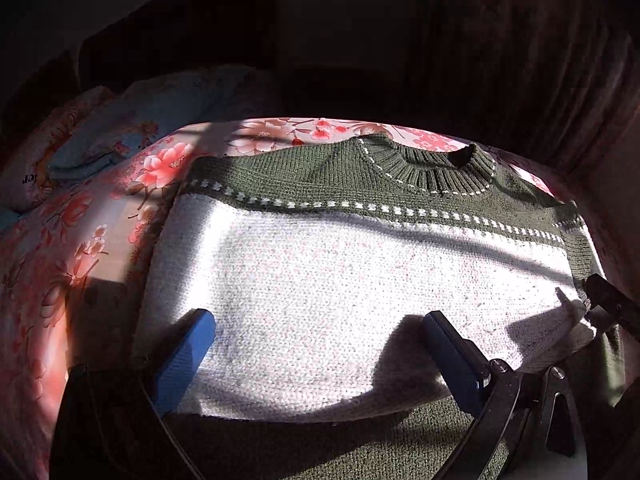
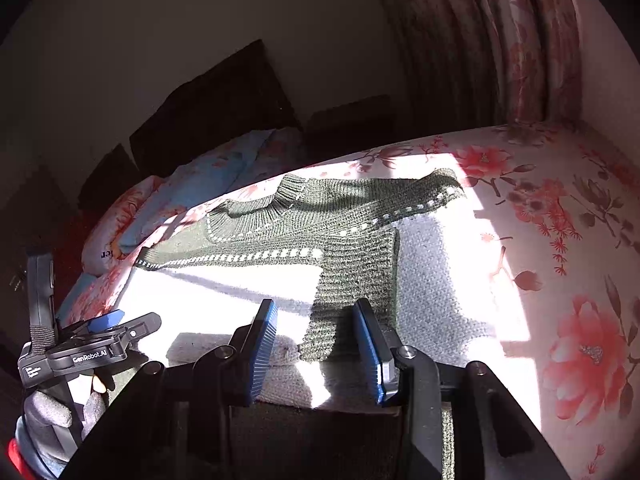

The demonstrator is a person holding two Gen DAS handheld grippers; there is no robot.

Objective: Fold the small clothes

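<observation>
The right gripper (image 2: 316,344) stands with its jaws partly apart, straddling the green cuff of the folded-in sleeve (image 2: 356,280) without pressing on it; the left gripper (image 1: 316,344) hangs wide and empty over the near hem. The sweater (image 1: 340,272), green yoke and white body, lies flat on the floral bedsheet (image 2: 560,240), collar at the far edge, one sleeve laid across the right of the body. We judge the next fold to run from hem toward collar. We should pinch both knit layers at the near edge, lift evenly, and keep the sleeve trapped underneath. A pillow (image 1: 132,128) lies far left.
</observation>
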